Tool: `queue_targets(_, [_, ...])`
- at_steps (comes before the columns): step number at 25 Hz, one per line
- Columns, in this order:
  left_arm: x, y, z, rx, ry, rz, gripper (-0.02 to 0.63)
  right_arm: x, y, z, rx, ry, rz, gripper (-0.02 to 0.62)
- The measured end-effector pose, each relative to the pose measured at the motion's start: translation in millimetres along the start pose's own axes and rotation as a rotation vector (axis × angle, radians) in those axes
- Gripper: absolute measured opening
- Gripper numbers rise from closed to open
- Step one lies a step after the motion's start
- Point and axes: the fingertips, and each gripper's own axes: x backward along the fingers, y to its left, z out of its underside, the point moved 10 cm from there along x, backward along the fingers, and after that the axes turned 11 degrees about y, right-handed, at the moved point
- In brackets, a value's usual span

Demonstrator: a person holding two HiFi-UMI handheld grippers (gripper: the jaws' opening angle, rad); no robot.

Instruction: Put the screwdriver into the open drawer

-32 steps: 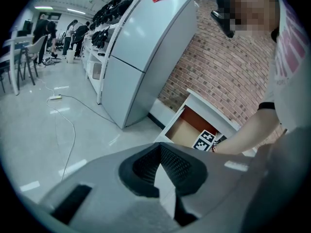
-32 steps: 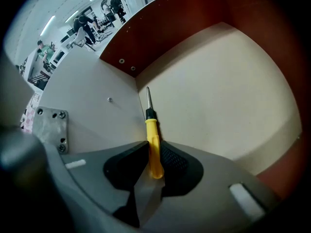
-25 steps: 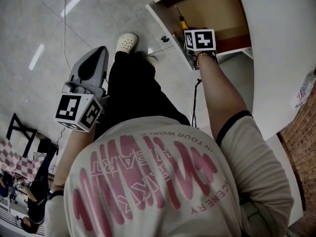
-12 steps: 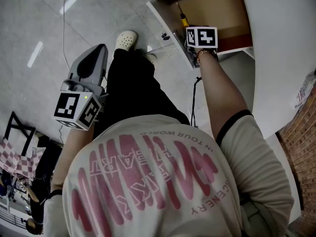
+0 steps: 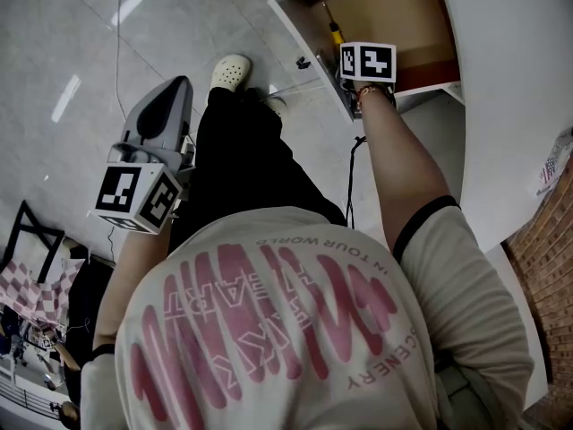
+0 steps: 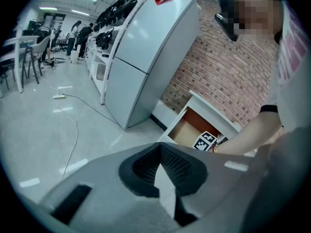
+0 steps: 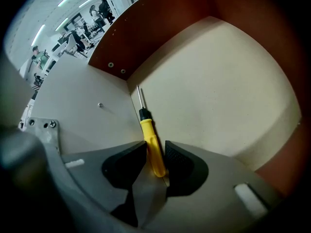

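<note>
The yellow-handled screwdriver (image 7: 151, 147) is inside the open wooden drawer (image 5: 291, 21), its metal shaft running along the side wall (image 7: 87, 101). In the head view only its yellow handle (image 5: 333, 32) shows past the marker cube. My right gripper (image 7: 155, 152) points down into the drawer. Its jaws have just been opening, and the handle sits loosely between the pads (image 7: 181, 161). My left gripper (image 5: 177, 88) hangs out over the floor at the left, away from the drawer. In the left gripper view it (image 6: 159, 147) is shut with nothing in it.
A white cabinet top (image 5: 510, 88) curves over the drawer's right side. A white shoe (image 5: 230, 74) and black trouser leg stand just left of the drawer. A cable (image 5: 116, 25) trails across the tiled floor. A fridge (image 6: 146, 47) stands against a brick wall (image 6: 218, 72).
Both hands stay where they were. The head view has shifted slightly, so the drawer and the right marker cube sit a little higher in the picture.
</note>
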Motion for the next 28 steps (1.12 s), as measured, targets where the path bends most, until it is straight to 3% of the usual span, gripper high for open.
queue_targets(6, [-1.3,-8.3,19.9,-0.009,-0.025,-0.013,0.003,-8.6,-4.2,2.9,0.011,-0.053,0.060,0.146])
queue_targets(16, [46.1,-45.6,28.7,0.024,-0.108,-0.028,0.003,67.3,-3.8,17.7,-0.098,-0.219,0.056,0.127])
queue_targets(21, [72.5,-83.4,16.2,0.000,-0.180,-0.013,0.003,130.8,14.8,48.3,-0.100,-0.337,0.007,0.080])
queue_targets(28, [92.2,-138.3,-31.8,-0.116,-0.317,0.030,0.003,218.5,22.4,88.2,-0.110,-0.547,-0.083,0.020])
